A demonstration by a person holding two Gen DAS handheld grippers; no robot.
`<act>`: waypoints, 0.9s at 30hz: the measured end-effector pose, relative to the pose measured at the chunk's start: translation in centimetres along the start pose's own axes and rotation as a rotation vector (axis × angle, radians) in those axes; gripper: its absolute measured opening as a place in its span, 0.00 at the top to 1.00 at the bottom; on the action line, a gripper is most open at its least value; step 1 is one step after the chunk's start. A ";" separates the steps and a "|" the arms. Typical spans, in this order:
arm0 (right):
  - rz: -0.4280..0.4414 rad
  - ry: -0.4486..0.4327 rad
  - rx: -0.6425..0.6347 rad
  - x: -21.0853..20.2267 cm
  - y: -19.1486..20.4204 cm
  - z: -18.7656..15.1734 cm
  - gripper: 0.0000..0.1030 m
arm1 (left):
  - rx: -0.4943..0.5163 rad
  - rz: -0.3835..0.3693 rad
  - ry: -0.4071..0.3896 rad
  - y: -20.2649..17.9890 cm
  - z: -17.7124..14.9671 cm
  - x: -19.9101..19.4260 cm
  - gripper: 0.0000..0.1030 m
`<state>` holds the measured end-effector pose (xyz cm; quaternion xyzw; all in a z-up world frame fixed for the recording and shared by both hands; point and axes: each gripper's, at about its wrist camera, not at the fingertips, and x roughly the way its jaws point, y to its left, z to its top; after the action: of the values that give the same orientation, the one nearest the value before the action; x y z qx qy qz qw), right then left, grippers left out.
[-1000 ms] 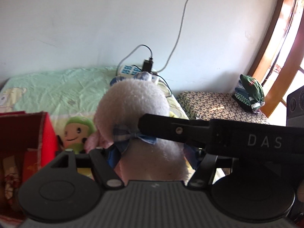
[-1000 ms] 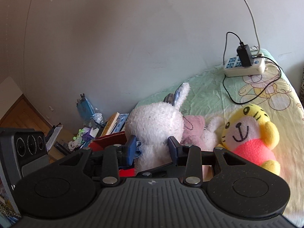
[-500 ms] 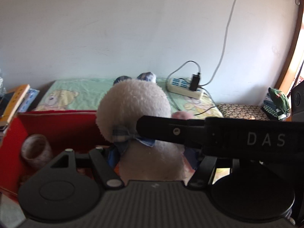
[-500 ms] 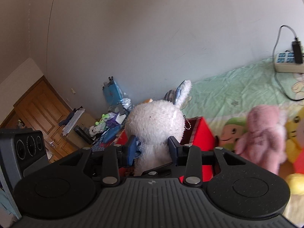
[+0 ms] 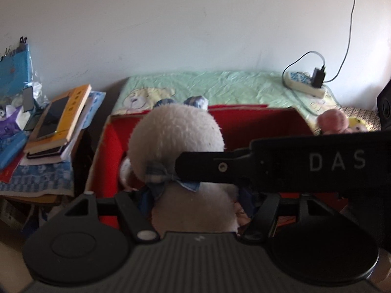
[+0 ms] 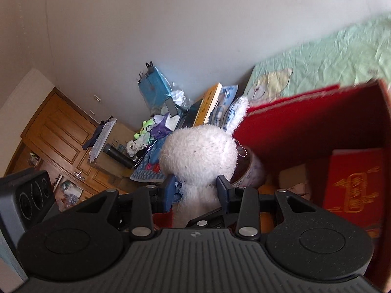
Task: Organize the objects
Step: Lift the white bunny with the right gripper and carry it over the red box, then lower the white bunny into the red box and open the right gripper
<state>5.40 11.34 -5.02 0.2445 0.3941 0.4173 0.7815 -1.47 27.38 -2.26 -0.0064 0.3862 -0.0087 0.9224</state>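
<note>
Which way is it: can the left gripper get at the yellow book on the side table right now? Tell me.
Probably not. The left gripper is shut on the white plush rabbit, which the right gripper also clamps, over the red box. The yellow book lies off to the side under a phone.

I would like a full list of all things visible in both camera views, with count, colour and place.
Plush rabbit: one, white, blue bow, held by both grippers over the box.
Box: one, red, on the bed's near side.
Red packet: one, red with gold print, inside the box.
Bed sheet: one, pale green, along the wall.
Power strip: one, white, on the sheet by the wall.
Pink plush: one, pink, right of the box.
Books: a stack, top one yellow, on the side table.
Door: one, brown wood, far left.
Left gripper: black, shut on the rabbit.
Right gripper: black, shut on the rabbit.
</note>
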 end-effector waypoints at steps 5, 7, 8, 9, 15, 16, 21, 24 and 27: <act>-0.019 0.031 0.066 3.0 0.3 -0.9 0.61 | 0.015 0.025 0.059 2.0 -0.1 1.7 0.34; -0.030 0.036 0.085 3.8 0.2 -1.0 0.61 | 0.027 0.039 0.072 2.2 -0.2 2.1 0.34; -0.037 0.039 0.098 4.3 0.1 -1.1 0.61 | 0.035 0.044 0.077 2.4 -0.4 2.3 0.34; -0.044 0.044 0.113 4.6 0.0 -1.2 0.61 | 0.040 0.049 0.084 2.5 -0.5 2.5 0.34; -0.083 0.078 0.176 6.2 -0.9 -1.2 0.60 | 0.120 0.094 0.077 1.9 -1.4 2.4 0.32; -0.083 0.085 0.183 6.3 -1.0 -1.2 0.60 | 0.124 0.097 0.076 1.9 -1.5 2.3 0.32; -0.118 0.100 0.165 6.5 -0.8 -1.2 0.56 | 0.137 0.085 0.083 2.3 -1.3 1.6 0.32; -0.096 0.106 0.168 6.1 -1.1 -1.3 0.55 | 0.140 0.071 0.075 2.5 -1.5 0.9 0.28; -0.099 0.109 0.163 5.9 -1.0 -1.3 0.55 | 0.138 0.059 0.067 2.7 -1.6 0.3 0.26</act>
<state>6.85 15.82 -8.89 0.2645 0.4801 0.3572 0.7563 -2.39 30.03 -3.67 0.0689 0.4153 -0.0086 0.9070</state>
